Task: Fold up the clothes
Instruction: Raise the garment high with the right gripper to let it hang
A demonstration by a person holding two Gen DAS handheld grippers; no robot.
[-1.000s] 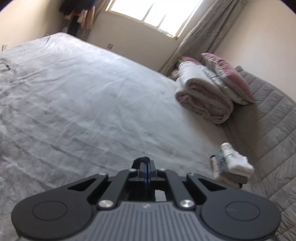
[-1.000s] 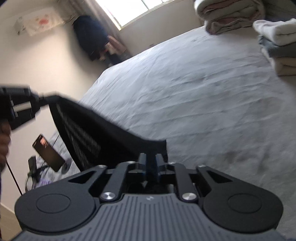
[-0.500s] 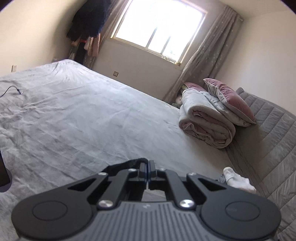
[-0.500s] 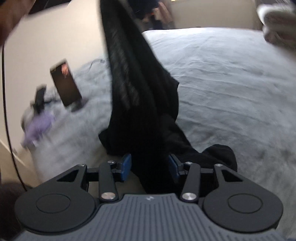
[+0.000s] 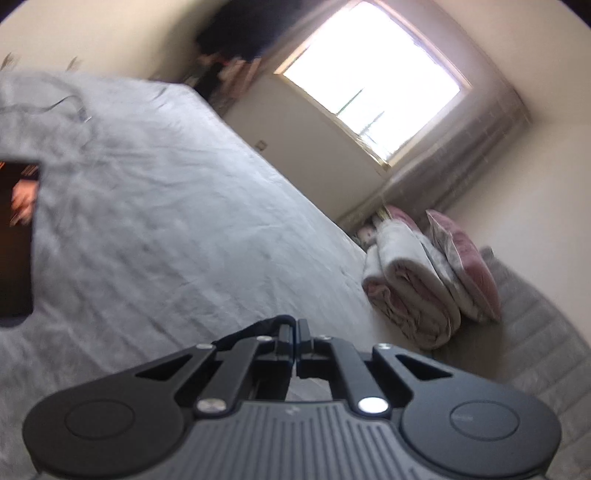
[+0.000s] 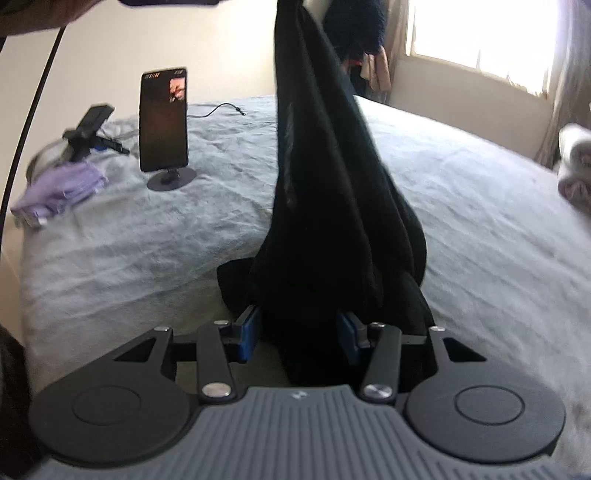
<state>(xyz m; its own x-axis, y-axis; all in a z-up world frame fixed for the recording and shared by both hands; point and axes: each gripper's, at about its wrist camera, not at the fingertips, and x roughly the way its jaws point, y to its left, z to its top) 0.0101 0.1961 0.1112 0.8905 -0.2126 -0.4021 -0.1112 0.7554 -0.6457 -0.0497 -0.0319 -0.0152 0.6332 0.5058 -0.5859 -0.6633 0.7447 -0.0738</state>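
black garment (image 6: pixel 325 192): hanging in a long bunched drape from above the top of the right wrist view down to the bed (image 6: pixel 461 229), lower end crumpled on the sheet just ahead of the right gripper (image 6: pixel 301 334). not folded at present; no flat layer, no crease line, just a twisted column of cloth. right gripper standing apart, blue pads either side of the cloth, not pinching it. left gripper (image 5: pixel 295 341) closed, with a thin strip of dark fabric (image 5: pixel 255 328) showing at its tips, so judged to be gripping the garment's upper edge, though not wholly certain from that sliver. likely mid-lift or shake-out, with laying flat and folding left to do; equally could be a pick-up toward a pile. hard to settle further.

bed wide, covered in a pale grey wrinkled sheet, soft and yielding, plenty of bare room for spreading. phone on a round stand (image 6: pixel 164 122) upright near the far left corner, a cable (image 6: pixel 221 109) behind it, a lilac bundle (image 6: pixel 59 192) and a small black clamp (image 6: pixel 90 127) beside. rolled pink and white bedding (image 5: pixel 413 291) with a pink pillow (image 5: pixel 465 269) at the head end by a quilted grey headboard (image 5: pixel 535 332). bright window (image 5: pixel 373 92) with curtains, dark clothes (image 5: pixel 236 33) hung in the corner.
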